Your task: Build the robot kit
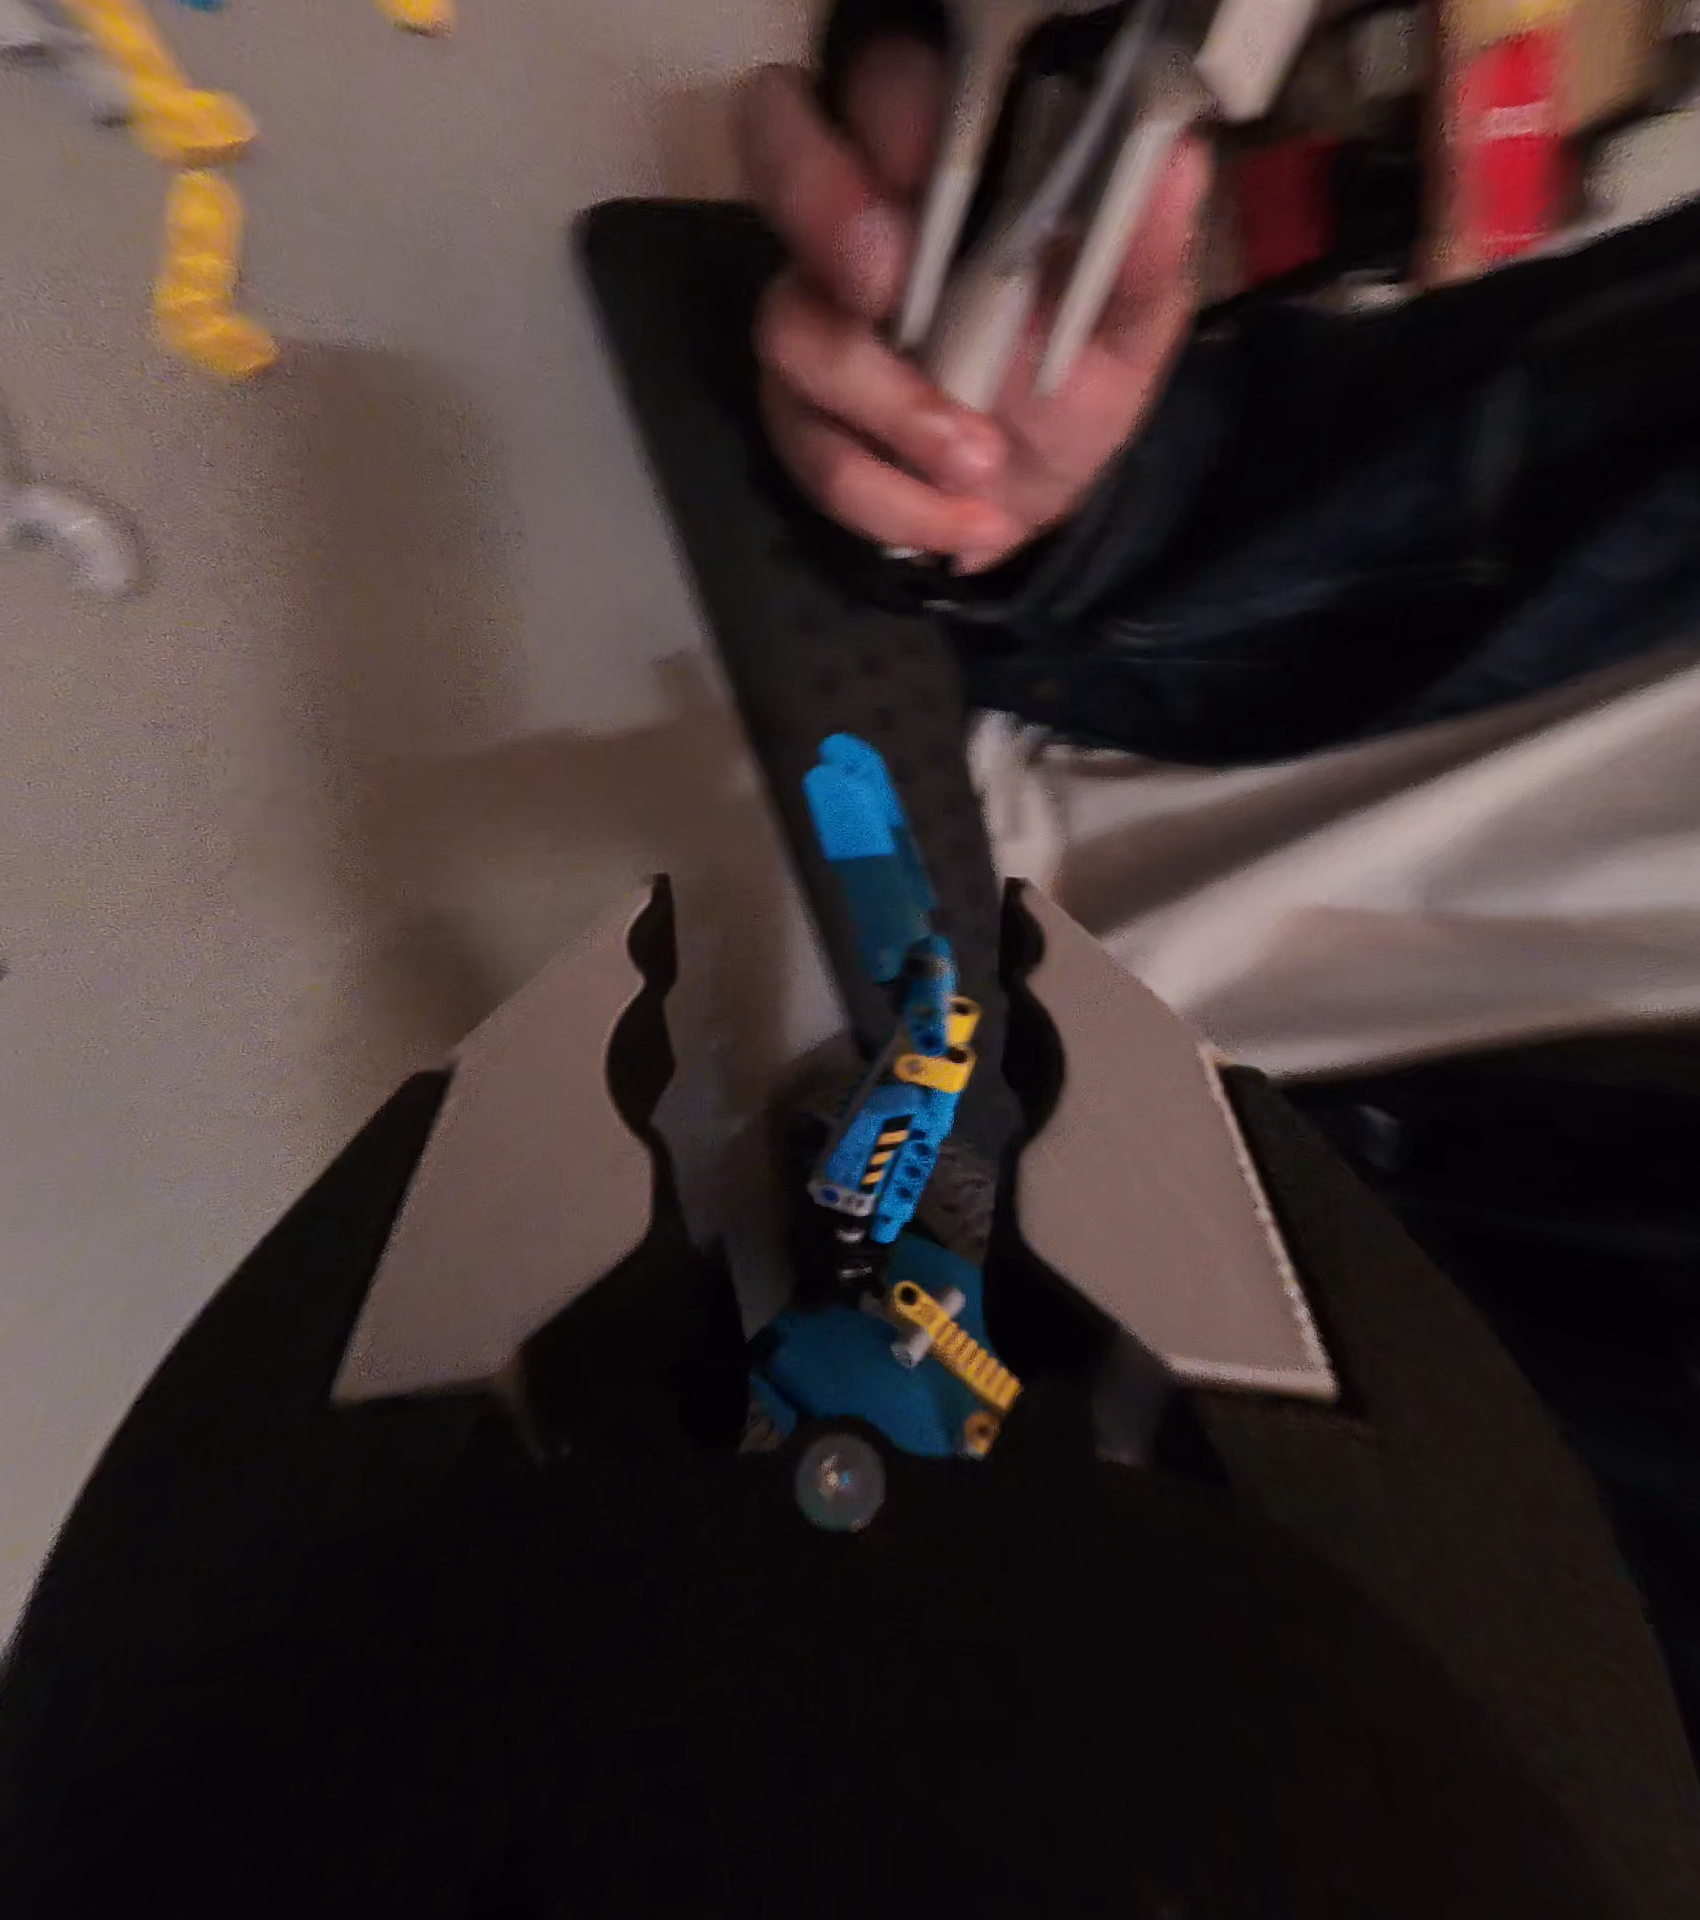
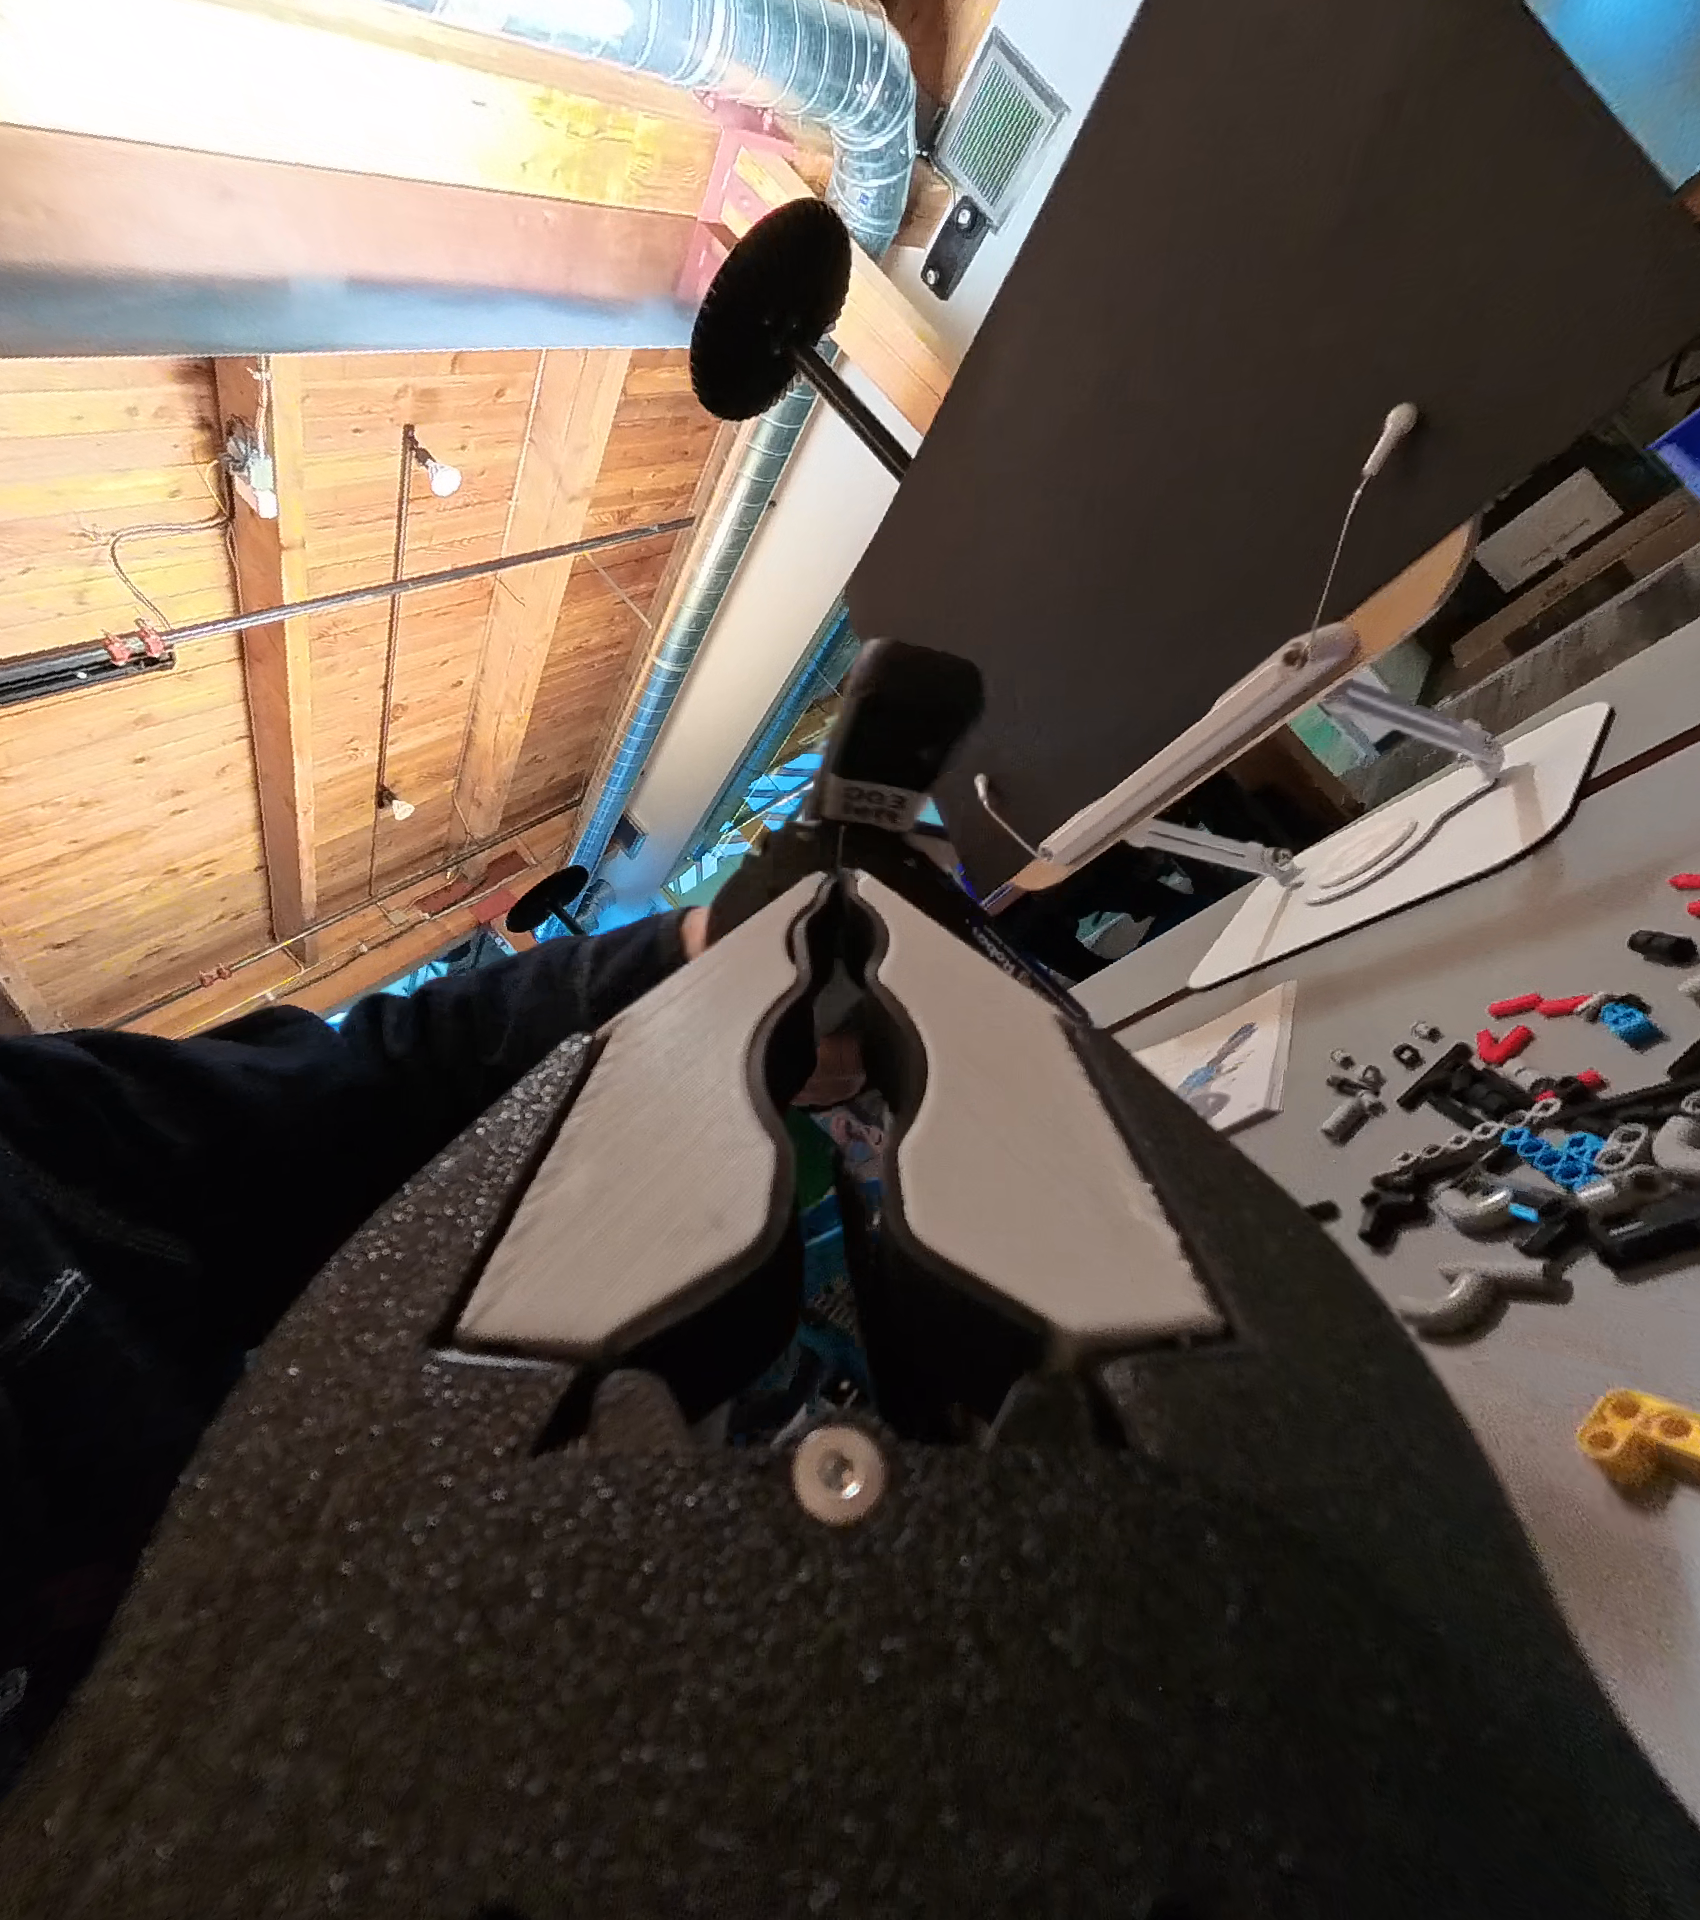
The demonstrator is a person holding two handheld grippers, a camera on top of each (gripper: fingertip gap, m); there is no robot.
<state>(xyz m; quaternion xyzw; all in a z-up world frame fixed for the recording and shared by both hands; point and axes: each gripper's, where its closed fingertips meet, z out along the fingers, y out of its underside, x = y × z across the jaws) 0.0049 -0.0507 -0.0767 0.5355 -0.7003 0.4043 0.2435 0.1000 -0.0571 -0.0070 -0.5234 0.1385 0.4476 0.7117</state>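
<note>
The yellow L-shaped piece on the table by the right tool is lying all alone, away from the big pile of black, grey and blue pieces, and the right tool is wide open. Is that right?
Almost. The right wrist view shows the right tool shut, its fingertips meeting, not wide open. The yellow L-shaped piece does lie alone on the grey table, apart from the pile of black, grey and blue pieces.

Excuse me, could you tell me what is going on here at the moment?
A person holds a gripper in each hand over a grey table. The left gripper stands open around a blue and yellow brick-built assembly, which lies between its fingers; whether they touch it cannot be told. The right gripper is shut and tilted up toward the wooden ceiling. Loose bricks lie scattered on the table, a yellow angled beam nearest.
</note>
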